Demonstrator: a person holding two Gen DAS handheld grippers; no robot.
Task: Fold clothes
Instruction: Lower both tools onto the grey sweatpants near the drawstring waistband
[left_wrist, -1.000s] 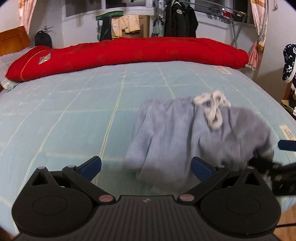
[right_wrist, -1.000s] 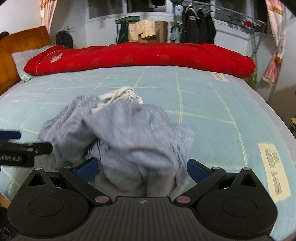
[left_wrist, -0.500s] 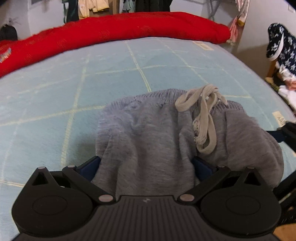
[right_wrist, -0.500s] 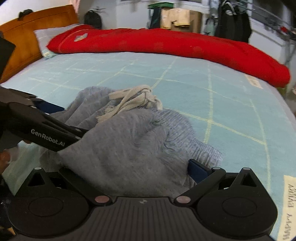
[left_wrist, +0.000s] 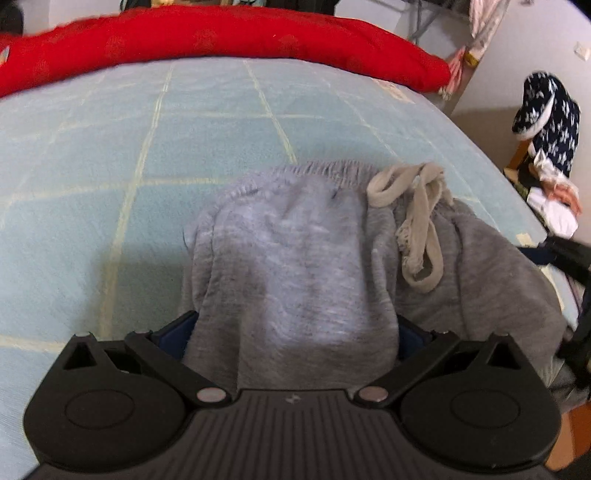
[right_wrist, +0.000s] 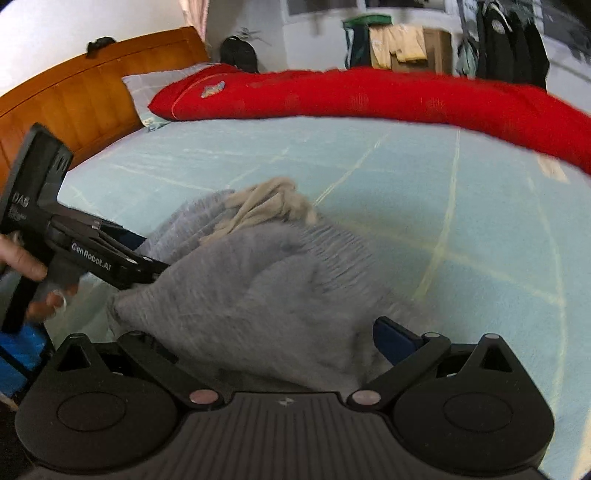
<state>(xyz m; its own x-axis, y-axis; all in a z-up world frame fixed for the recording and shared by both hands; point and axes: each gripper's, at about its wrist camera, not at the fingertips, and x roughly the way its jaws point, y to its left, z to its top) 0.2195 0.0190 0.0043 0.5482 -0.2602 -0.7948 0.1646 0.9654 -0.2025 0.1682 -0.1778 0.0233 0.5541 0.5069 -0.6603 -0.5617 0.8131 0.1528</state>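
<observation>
Grey fleece is now draped between the spread fingers of the left gripper (left_wrist: 295, 332), where a second ago only bedsheet was framed; nothing is yet clamped. The right gripper (right_wrist: 273, 347) is likewise open, with cloth bunched between its fingers. The grey shorts (left_wrist: 314, 251) have been closed in on from both sides and lie crumpled on the pale blue bedsheet (left_wrist: 110, 147), the cream drawstring (left_wrist: 417, 206) uppermost, so a two-point grasp for spreading appears imminent

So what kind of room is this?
Most likely a bedroom. The grey sweatpants lie on a big bed with a wooden headboard, a red quilt and a pillow.
</observation>
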